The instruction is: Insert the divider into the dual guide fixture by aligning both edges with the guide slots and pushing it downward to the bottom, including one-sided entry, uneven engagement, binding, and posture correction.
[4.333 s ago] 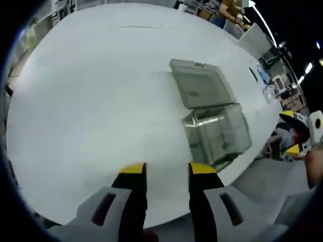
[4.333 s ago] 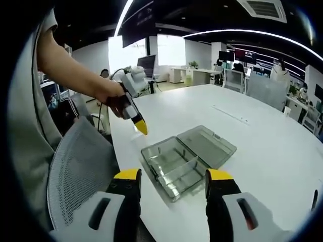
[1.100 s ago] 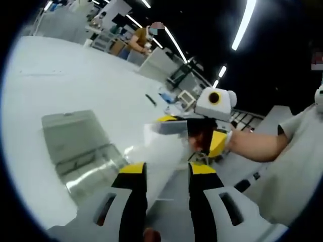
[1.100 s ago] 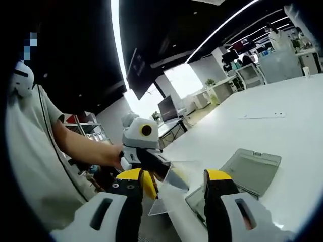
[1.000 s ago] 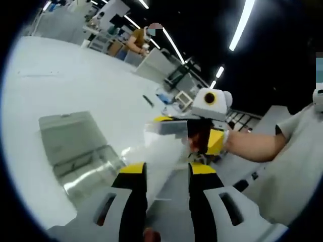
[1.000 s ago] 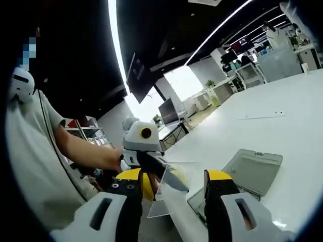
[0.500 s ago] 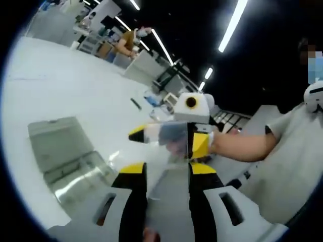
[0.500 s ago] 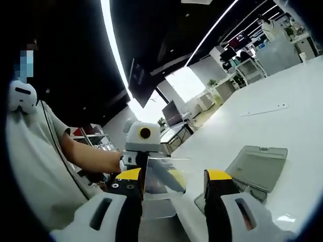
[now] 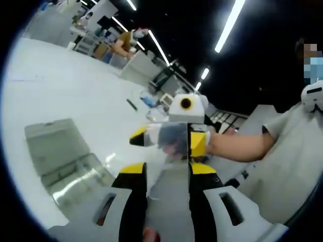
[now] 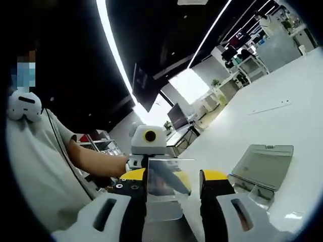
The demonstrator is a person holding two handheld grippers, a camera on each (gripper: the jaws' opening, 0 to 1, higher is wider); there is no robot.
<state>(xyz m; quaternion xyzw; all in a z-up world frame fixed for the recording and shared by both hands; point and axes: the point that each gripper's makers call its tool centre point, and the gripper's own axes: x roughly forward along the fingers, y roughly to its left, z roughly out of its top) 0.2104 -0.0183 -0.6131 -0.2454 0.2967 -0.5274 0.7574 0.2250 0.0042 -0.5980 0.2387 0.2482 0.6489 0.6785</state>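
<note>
Thin clear plastic divider sheet (image 9: 174,138) held up in the air between both sets of tongs, well above the desk (image 9: 65,96). In the left gripper view, left tongs (image 9: 168,169) at 6 o'clock with yellow tips apart, the sheet's lower part running down into the gap between them; whether clamped on it cannot be told. Just beyond, at centre, right tongs (image 9: 169,141) pointing back at the camera, yellow tips at either side of the sheet's upper part. In the right gripper view, right tongs (image 10: 174,176) at 6 o'clock with the divider (image 10: 164,189) standing upright in the gap, close against the left-hand tip; the actual grip cannot be told. Left tongs (image 10: 154,176) directly behind the sheet, seen through it, held by a hand (image 10: 118,166) on a bare forearm reaching in from 9 o'clock. Open transparent grey plastic box with inner guide slots (image 9: 68,164) lying on the white desk at 8 o'clock of the left gripper view, lid flat beside it; same fixture (image 10: 260,171) at 4 o'clock of the right gripper view, well apart from the divider. Person's light shirt (image 9: 290,151) at 3 o'clock of the left gripper view.
</note>
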